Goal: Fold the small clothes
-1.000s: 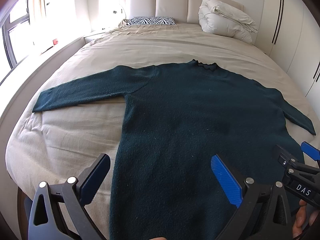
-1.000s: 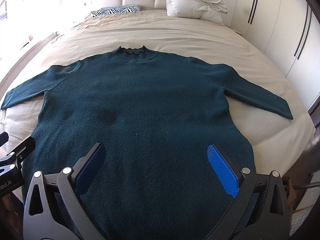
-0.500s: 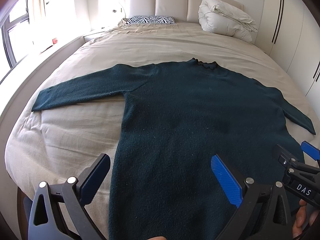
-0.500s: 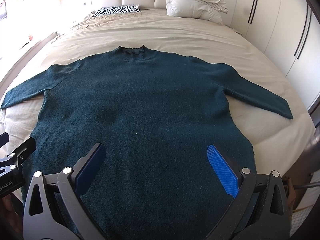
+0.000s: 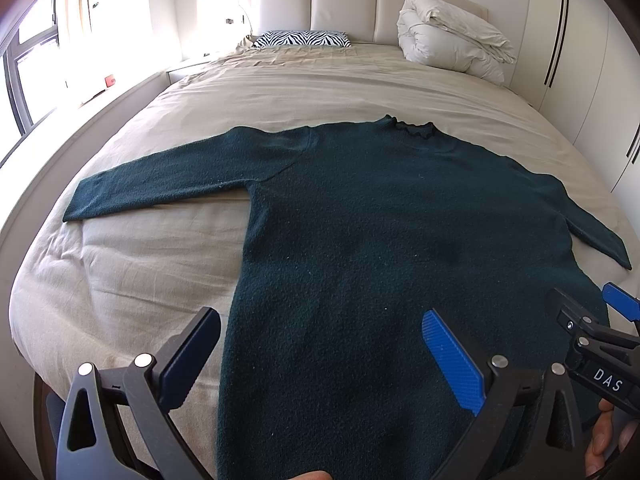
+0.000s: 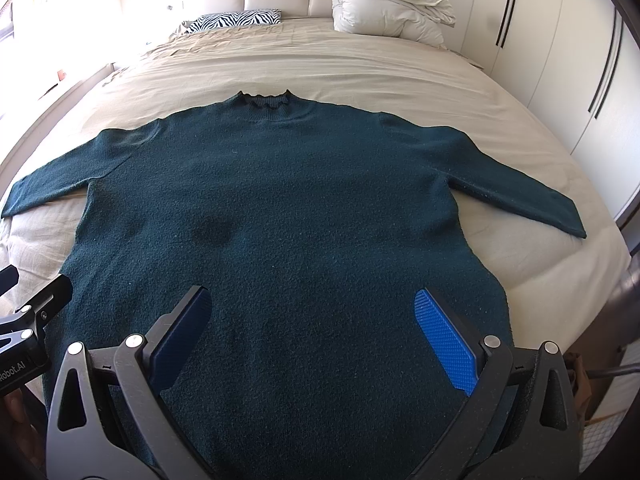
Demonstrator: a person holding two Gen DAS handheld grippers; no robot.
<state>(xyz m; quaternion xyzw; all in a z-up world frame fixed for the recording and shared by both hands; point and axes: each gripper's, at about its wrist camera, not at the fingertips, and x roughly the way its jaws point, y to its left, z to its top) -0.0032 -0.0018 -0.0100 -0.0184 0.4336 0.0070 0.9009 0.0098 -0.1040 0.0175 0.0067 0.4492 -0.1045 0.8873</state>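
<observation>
Nothing much had shifted since the earlier frames: the dark green sweater (image 6: 280, 208) lay flat across the centre of the beige bed (image 6: 360, 64), sleeves spread to both sides, collar toward the headboard. Low in each frame, left gripper (image 5: 320, 356) and right gripper (image 6: 312, 332) hovered over its hem, jaws spread wide, grasping nothing.

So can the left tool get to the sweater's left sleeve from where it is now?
Probably yes: the left tool is open, holding nothing, and the left sleeve lies flat on bare bedding with nothing between.
</observation>
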